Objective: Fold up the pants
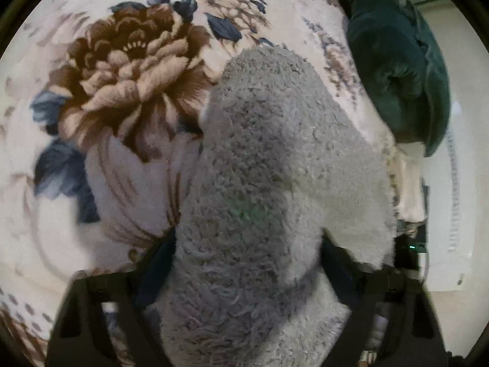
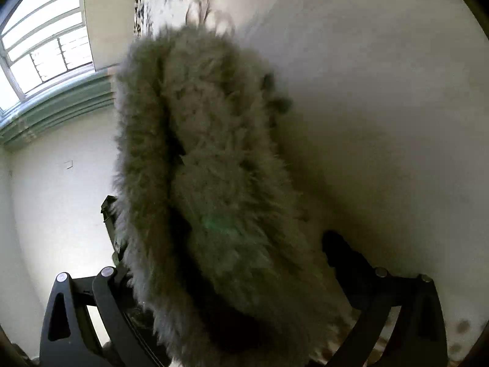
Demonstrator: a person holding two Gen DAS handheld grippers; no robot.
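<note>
Grey fleece pants (image 1: 269, 183), one pair, apparently clamped in both left gripper (image 1: 244, 263) and right gripper (image 2: 232, 260) over one floral blanket (image 1: 122, 76).

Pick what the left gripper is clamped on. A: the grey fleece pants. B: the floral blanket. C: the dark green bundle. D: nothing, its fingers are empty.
A: in the left wrist view the grey fleece pants bulge up from between the left gripper fingers, while the green bundle lies apart on the floral blanket.
</note>
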